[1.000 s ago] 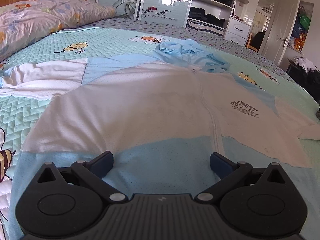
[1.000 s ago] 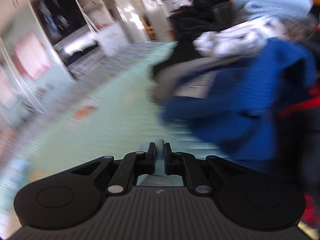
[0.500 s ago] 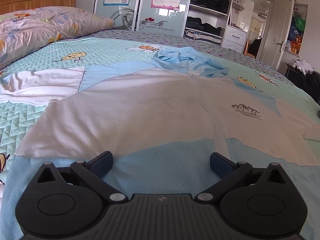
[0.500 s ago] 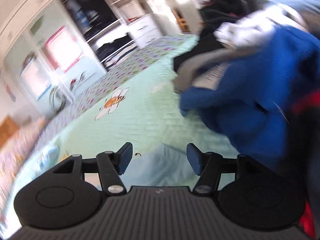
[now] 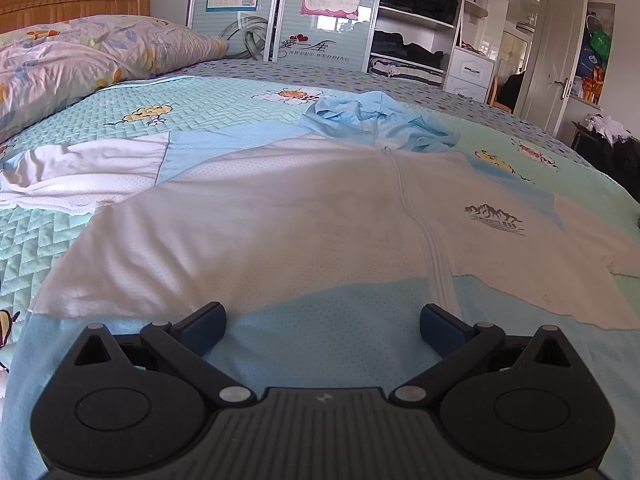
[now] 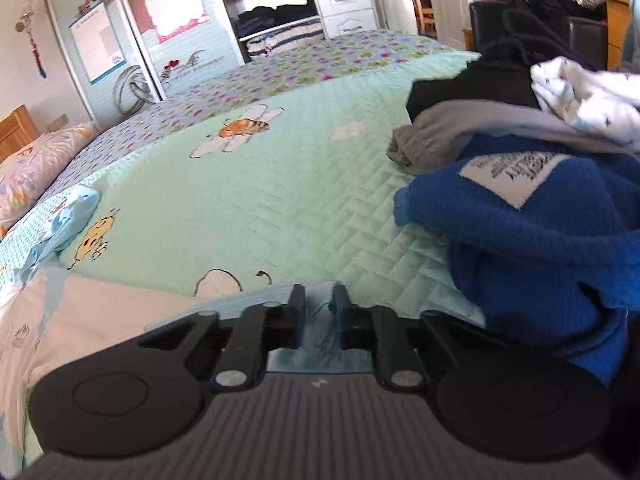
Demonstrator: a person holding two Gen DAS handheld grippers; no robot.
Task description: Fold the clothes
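Fabric of the white and light-blue zip hoodie point(image 5: 304, 224), spread flat on the bed quilt point(image 6: 240, 200), is pinched at a light-blue edge between the nearly closed fingers of the right gripper point(image 6: 319, 312). Left gripper point(image 5: 322, 326) is held wide apart and empty, low over the hoodie's blue hem.

Bedroom, daylight. Bed point(image 5: 208, 108) with mint quilted cover, wooden headboard point(image 5: 76, 2) at 10 o'clock, floral pillow point(image 5: 100, 52) below it. Sliding wardrobe doors point(image 5: 280, 8) at 12, open shelves point(image 5: 416, 28) with dark clothes beside, white drawers point(image 5: 468, 70), door point(image 5: 560, 60) at 2.
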